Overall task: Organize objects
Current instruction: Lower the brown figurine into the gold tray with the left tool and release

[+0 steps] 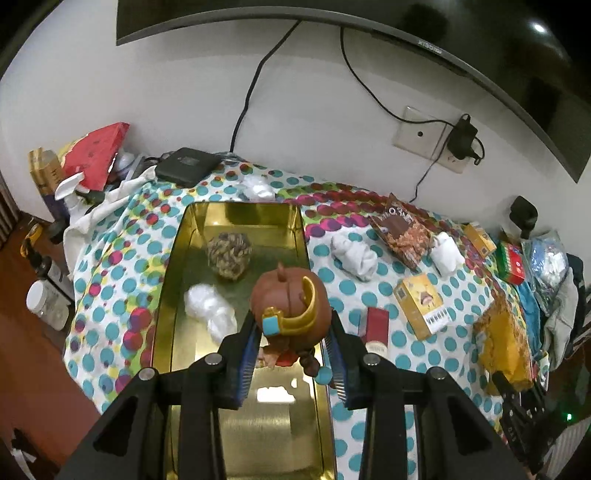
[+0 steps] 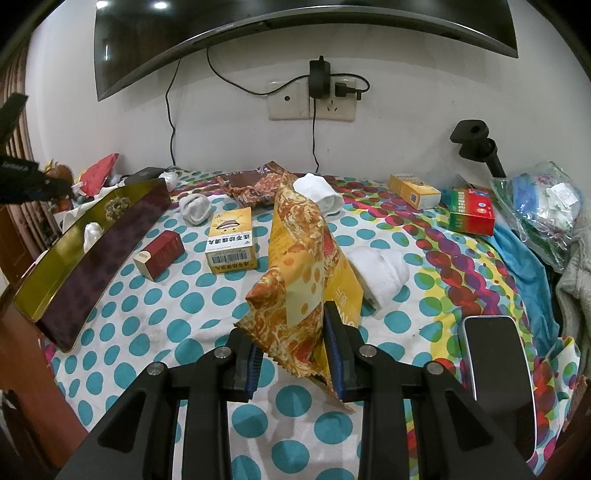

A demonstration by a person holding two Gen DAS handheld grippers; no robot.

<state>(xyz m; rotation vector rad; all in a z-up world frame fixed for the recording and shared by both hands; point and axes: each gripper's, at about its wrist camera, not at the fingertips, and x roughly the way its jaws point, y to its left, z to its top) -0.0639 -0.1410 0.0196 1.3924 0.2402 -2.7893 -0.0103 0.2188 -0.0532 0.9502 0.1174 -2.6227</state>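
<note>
Left gripper (image 1: 291,332): I see its jaws clamped on a brown-haired figurine (image 1: 290,310) above the gold tray (image 1: 170,295). Right gripper (image 2: 295,350): jaws pinched together on an orange snack bag (image 2: 303,266). Surface: dotted sheet (image 2: 177,295) under a wall-mounted screen (image 2: 295,33). Right view only: phone (image 2: 495,354).

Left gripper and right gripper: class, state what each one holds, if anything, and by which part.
Left gripper: toy figurine, clamped at the sides of its big brown head. Right gripper: orange snack bag, pinched near its crumpled lower end.
</note>
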